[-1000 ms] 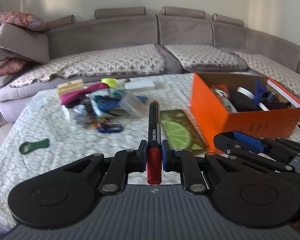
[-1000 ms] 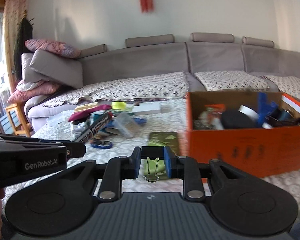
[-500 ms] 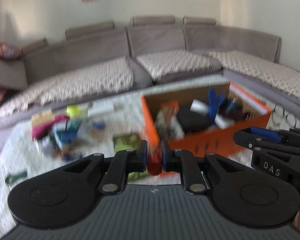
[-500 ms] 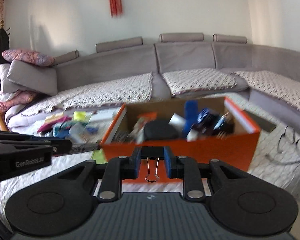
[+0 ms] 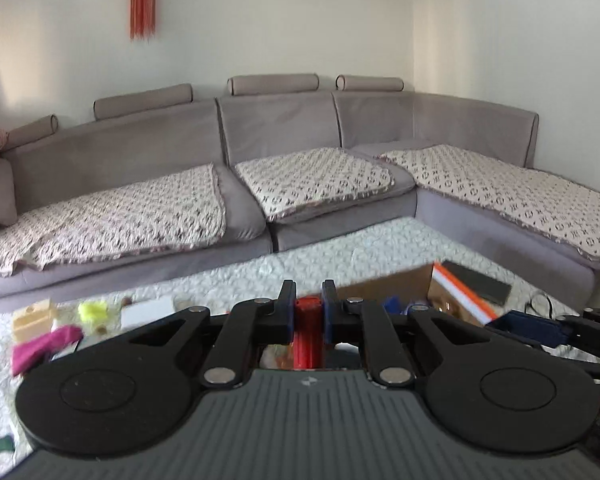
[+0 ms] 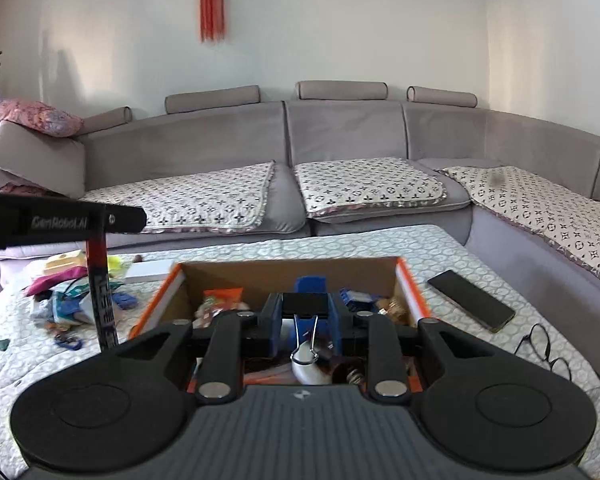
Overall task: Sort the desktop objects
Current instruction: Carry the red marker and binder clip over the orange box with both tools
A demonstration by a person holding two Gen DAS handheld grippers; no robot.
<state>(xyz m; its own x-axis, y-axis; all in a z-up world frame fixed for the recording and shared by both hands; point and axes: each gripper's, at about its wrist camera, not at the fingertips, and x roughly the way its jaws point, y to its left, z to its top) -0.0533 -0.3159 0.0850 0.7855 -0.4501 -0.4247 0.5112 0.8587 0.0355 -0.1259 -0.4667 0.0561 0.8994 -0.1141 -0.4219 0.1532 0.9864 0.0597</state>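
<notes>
My left gripper [image 5: 308, 294] is shut on a red and black marker [image 5: 308, 336], of which only the red end shows between the blue pads. In the right wrist view the left gripper [image 6: 112, 219] is at the left, and the marker [image 6: 102, 300] hangs almost straight down over the table beside the orange box [image 6: 408, 280]. My right gripper [image 6: 304, 300] is shut on a black binder clip [image 6: 304, 305], whose wire handles point back at the camera. It hovers over the open box, which holds several items. The box [image 5: 462, 294] is mostly hidden behind the left gripper.
A pile of small objects [image 6: 68, 300] lies on the patterned tablecloth left of the box. A dark phone [image 6: 470, 300] and a thin black cable [image 6: 544, 344] lie to its right. A grey corner sofa [image 6: 340, 140] wraps the far side. My right gripper [image 5: 560, 328] shows at the right edge.
Both grippers have risen and moved right, from beside the pile to the box. The marker has tipped from slanting forward to hanging down. Both holds are unchanged.
</notes>
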